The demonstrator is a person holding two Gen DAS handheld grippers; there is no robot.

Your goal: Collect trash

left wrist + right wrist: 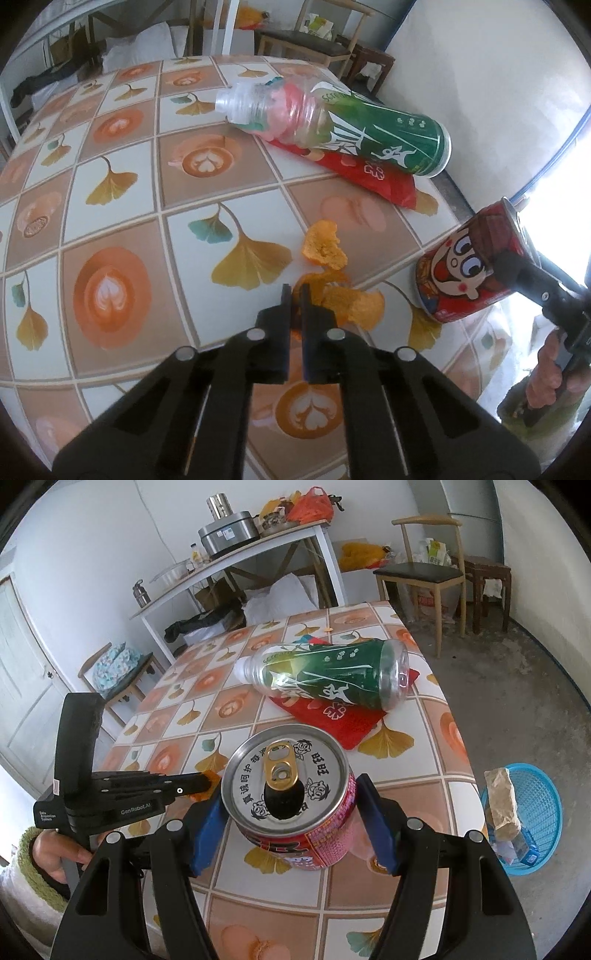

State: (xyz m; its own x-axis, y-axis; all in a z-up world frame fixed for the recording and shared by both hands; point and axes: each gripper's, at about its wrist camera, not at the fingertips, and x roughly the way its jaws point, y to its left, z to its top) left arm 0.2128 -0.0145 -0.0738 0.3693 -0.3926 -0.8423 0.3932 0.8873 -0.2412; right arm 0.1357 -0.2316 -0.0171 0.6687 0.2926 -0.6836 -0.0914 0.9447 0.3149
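My left gripper (294, 291) is shut on a piece of orange peel (351, 304) low over the table; it also shows in the right wrist view (207, 780). A second piece of orange peel (324, 246) lies just beyond. My right gripper (291, 797) is shut on a red drink can (295, 794) with an open top, held above the table's near right part; the can also shows in the left wrist view (467, 264). An empty green-labelled plastic bottle (343, 127) lies on a red wrapper (369, 173) at the far right, also in the right wrist view (332, 675).
The table (110, 206) has a tiled leaf-and-coffee pattern cloth. A blue basket (532, 816) with trash in it stands on the floor right of the table. Chairs (424, 576) and a side table (236, 561) stand beyond.
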